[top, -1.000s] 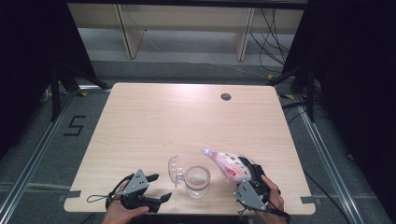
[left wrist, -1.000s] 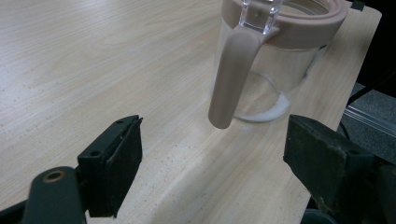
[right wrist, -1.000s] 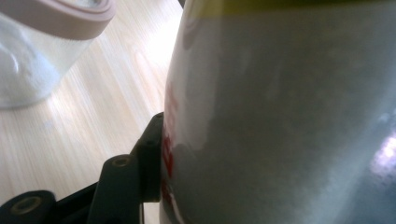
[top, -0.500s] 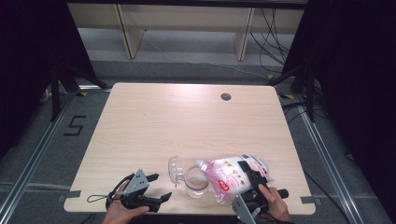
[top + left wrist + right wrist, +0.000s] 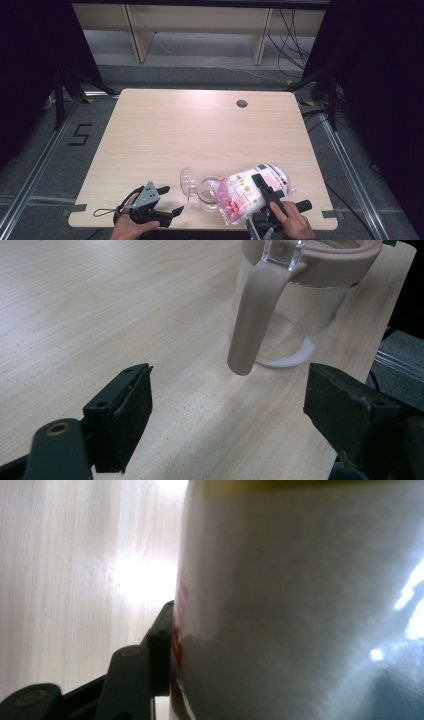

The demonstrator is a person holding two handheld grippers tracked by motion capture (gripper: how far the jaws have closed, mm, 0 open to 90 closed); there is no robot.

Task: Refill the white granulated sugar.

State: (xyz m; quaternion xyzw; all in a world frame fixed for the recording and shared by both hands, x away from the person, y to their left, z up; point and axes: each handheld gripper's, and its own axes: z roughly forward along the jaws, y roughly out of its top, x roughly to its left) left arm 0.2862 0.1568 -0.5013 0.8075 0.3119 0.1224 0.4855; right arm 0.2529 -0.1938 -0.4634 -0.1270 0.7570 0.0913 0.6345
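Right tool (image 5: 266,186) clamped on bag (image 5: 245,192), long axis tipped mouth-left over jar (image 5: 206,192); left tool (image 5: 167,201) wide, empty, just left of jar handle (image 5: 252,315).

high: above, forward-down | gripper views: close | shared: jar (image 5: 207,192)

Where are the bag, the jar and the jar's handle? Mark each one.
bag (image 5: 245,192): high view, middle of its clear plastic side.
jar (image 5: 206,194): high view, its glass wall.
handle (image 5: 252,320): left gripper view, middle of the pink strip.
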